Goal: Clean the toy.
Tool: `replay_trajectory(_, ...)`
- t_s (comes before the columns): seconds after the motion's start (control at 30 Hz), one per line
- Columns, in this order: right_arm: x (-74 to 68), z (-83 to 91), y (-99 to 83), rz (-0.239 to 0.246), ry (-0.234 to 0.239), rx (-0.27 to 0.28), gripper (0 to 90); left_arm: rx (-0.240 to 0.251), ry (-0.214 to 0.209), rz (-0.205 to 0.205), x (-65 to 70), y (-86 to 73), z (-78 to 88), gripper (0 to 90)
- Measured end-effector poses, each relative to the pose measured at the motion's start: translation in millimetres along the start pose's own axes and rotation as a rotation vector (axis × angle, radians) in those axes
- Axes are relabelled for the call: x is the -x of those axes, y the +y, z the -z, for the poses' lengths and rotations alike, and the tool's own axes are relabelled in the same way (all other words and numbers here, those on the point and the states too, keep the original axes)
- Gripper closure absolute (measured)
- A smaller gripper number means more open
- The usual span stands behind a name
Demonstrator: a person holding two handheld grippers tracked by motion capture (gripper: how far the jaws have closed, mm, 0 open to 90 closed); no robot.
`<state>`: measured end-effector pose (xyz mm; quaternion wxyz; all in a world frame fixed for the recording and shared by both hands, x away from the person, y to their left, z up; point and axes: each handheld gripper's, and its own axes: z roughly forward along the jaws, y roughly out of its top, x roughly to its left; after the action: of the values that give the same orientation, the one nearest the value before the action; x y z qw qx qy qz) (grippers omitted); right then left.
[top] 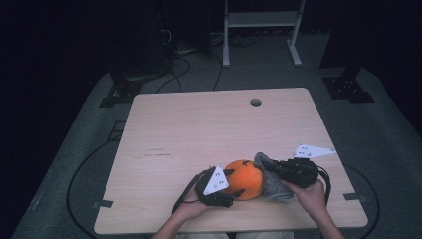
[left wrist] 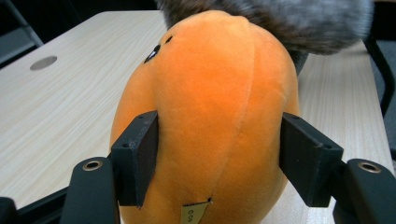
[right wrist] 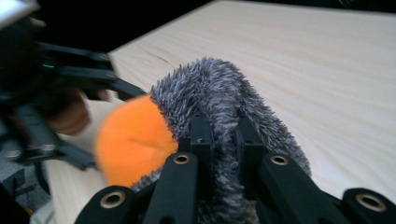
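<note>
Left gripper (left wrist: 219, 161): jaws spread to either side of the round orange plush toy (left wrist: 210, 116), pads pressing into its lower flanks; the toy is held between them.
Right gripper (right wrist: 223, 140): jaws nearly together, pinching a fold of the shaggy grey fabric piece (right wrist: 219, 93).
Orange plush toy: soft, seamed, with small black face marks near its top; a small tag sits at its base. In the high view the orange plush toy (top: 244, 179) rests on the table, between the two grippers.
Grey fabric piece: fuzzy, draped against the right side of the orange toy and touching it; in the left gripper view it lies over the toy's top.
Hands: left hand (top: 191, 206) just left of the toy, right hand (top: 311, 191) right of the toy, beyond the grey fabric.
Table (top: 209, 124): light wood-grain top; the toy sits near its front edge, well apart from the round grommet hole (top: 256, 102) at the far edge.
</note>
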<state>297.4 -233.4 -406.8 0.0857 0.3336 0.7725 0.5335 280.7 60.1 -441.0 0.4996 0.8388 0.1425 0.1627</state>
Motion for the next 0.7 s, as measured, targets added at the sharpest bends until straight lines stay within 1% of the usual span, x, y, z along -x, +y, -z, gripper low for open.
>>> replay_trajectory(0.07,-2.6,-5.0,-1.3,0.017,-0.002,-0.009,80.5,0.003,-0.009,0.038,-6.7,-2.3,2.1,32.5)
replay_trajectory(0.1,-0.4,-6.8,-3.5,0.007,0.001,-0.010,80.5,0.008,-0.012,0.058,-9.3,-3.2,2.7,32.5)
replay_trajectory(0.13,3.6,-7.7,-6.3,-0.013,0.004,-0.007,80.5,0.013,-0.015,0.078,-11.1,-3.7,2.8,32.5)
replay_trajectory(0.17,6.9,-8.3,-9.1,-0.032,-0.010,-0.018,80.6,0.016,-0.015,0.100,-13.1,-4.1,3.5,32.5)
replay_trajectory(0.2,10.3,-9.1,-12.6,-0.035,-0.041,-0.044,80.5,0.018,-0.015,0.110,-14.3,-4.4,4.0,32.5)
replay_trajectory(0.23,12.4,-9.3,-14.5,-0.045,-0.046,-0.052,80.6,0.023,-0.017,0.125,-15.4,-5.2,4.5,32.6)
replay_trajectory(0.27,13.5,-8.4,-15.7,-0.062,-0.042,-0.048,80.5,0.025,-0.019,0.136,-16.5,-6.0,5.1,32.7)
replay_trajectory(0.3,11.5,-6.8,-14.2,-0.057,-0.039,-0.035,80.5,0.025,-0.017,0.142,-17.5,-6.6,5.6,33.0)
replay_trajectory(0.33,6.4,-4.5,-10.5,-0.041,-0.035,-0.017,80.5,0.025,-0.015,0.153,-17.9,-6.9,5.7,33.3)
replay_trajectory(0.37,0.4,-2.3,-6.2,-0.023,-0.015,0.011,80.5,0.030,-0.015,0.160,-18.4,-6.9,5.3,33.7)
replay_trajectory(0.4,-6.4,-1.1,-2.1,0.003,0.008,0.038,80.5,0.031,-0.013,0.168,-18.7,-6.4,4.6,34.1)
replay_trajectory(0.43,-13.6,-0.9,1.4,0.038,0.012,0.051,80.5,0.030,-0.012,0.177,-18.7,-5.6,4.1,34.9)
replay_trajectory(0.47,-19.2,-2.3,3.5,0.070,0.021,0.052,80.4,0.031,-0.008,0.182,-18.6,-4.6,4.2,36.0)
replay_trajectory(0.5,-22.1,-4.7,3.3,0.092,0.036,0.043,80.4,0.044,-0.003,0.190,-18.5,-3.6,5.2,37.8)
replay_trajectory(0.53,-22.2,-8.0,0.6,0.100,0.031,0.038,80.4,0.061,-0.003,0.206,-19.0,-2.7,6.8,40.0)
replay_trajectory(0.57,-18.9,-10.3,-2.9,0.089,0.027,0.039,80.5,0.078,-0.005,0.218,-20.2,-1.2,8.8,41.6)
replay_trajectory(0.6,-13.7,-10.9,-5.6,0.058,0.026,0.040,80.5,0.096,-0.006,0.236,-21.1,1.0,11.5,42.3)
replay_trajectory(0.63,-9.0,-10.5,-6.7,0.044,0.000,0.019,80.5,0.114,-0.002,0.250,-22.2,3.2,14.8,42.9)
replay_trajectory(0.67,-5.9,-10.1,-7.6,0.041,-0.042,-0.011,80.6,0.126,-0.006,0.264,-23.7,5.0,17.9,43.3)
replay_trajectory(0.7,-3.9,-9.5,-8.9,0.032,-0.052,-0.019,80.5,0.122,-0.017,0.266,-25.4,6.4,19.9,43.6)
